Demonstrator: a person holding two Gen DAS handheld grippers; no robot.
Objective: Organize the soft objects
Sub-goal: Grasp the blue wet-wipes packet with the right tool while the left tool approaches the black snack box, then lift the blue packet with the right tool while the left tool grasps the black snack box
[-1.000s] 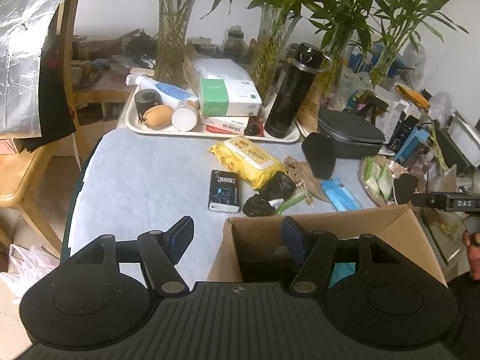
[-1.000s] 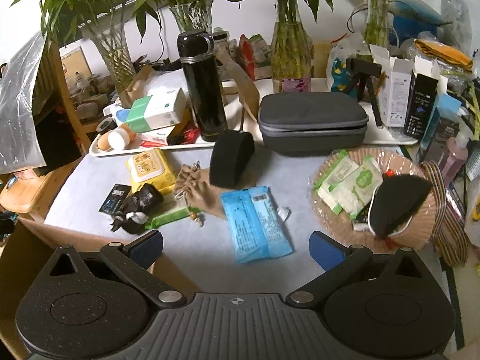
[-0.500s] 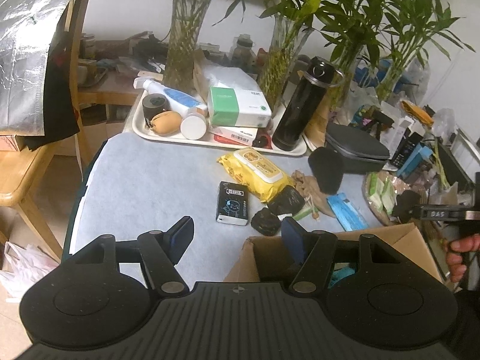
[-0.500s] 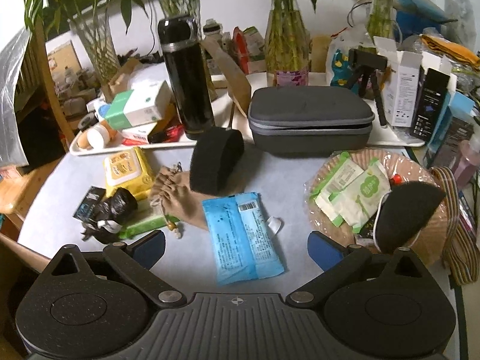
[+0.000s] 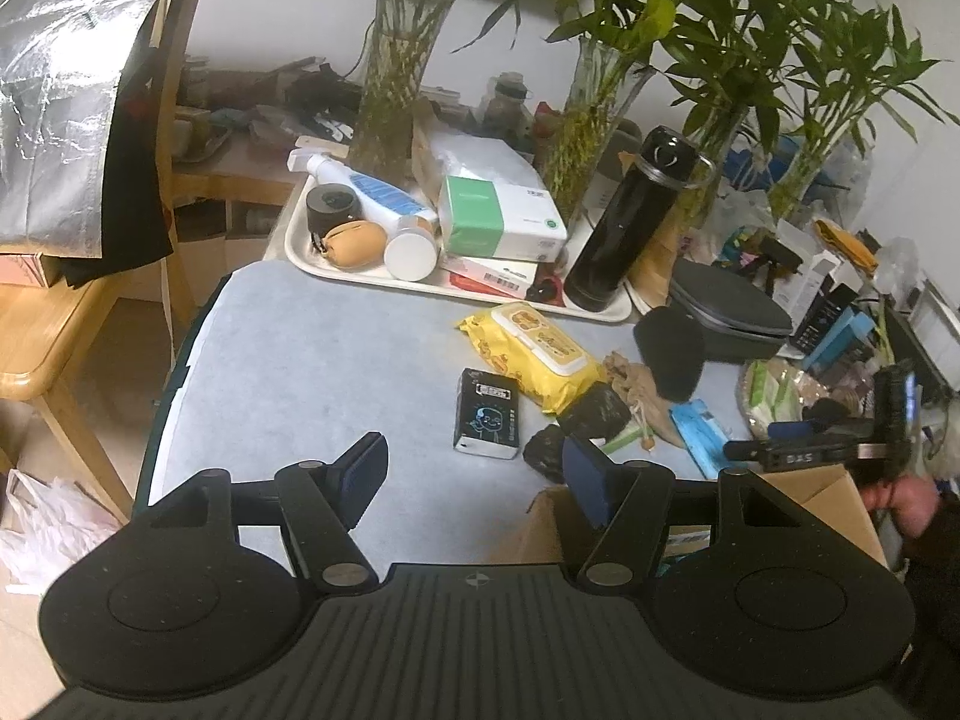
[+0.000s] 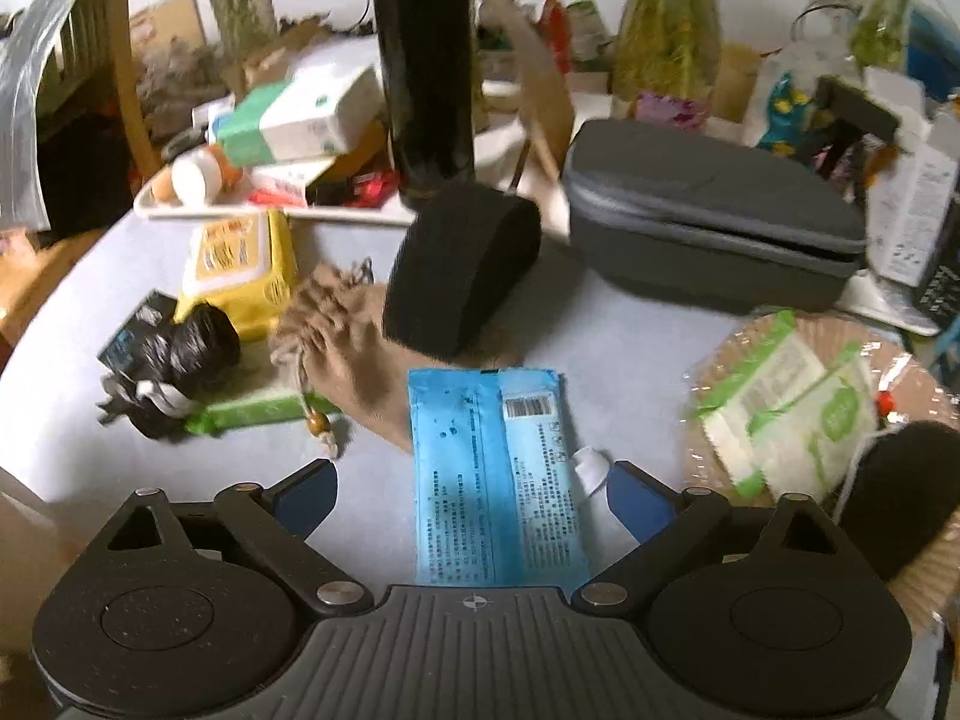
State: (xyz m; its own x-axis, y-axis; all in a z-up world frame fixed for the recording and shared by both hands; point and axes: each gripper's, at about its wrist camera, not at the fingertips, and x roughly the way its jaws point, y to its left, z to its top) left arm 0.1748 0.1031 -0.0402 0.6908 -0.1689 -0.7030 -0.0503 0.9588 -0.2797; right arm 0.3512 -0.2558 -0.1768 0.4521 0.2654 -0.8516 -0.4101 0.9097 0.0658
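Note:
My right gripper [image 6: 474, 495] is open and empty, low over the table, with a flat blue packet [image 6: 495, 468] lying between its fingers. Beyond it lie a tan drawstring pouch [image 6: 336, 336], a black foam block [image 6: 459, 267], a yellow wipes pack [image 6: 240, 270], a rolled black bag [image 6: 180, 354] and a green stick packet [image 6: 252, 414]. My left gripper [image 5: 474, 468] is open and empty above the table beside an open cardboard box [image 5: 804, 498]. The right gripper [image 5: 804, 453] shows at the far right of the left wrist view.
A white tray [image 5: 372, 276] with a tissue box, bottles and a black flask [image 5: 636, 216] stands at the back. A grey zip case [image 6: 714, 228] and a round woven plate [image 6: 912, 396] with green wipe packets sit right. Glass vases with bamboo line the rear.
My right gripper has moved forward and down until the blue packet lies between its fingers. My left gripper has drawn back and leftward away from the box opening.

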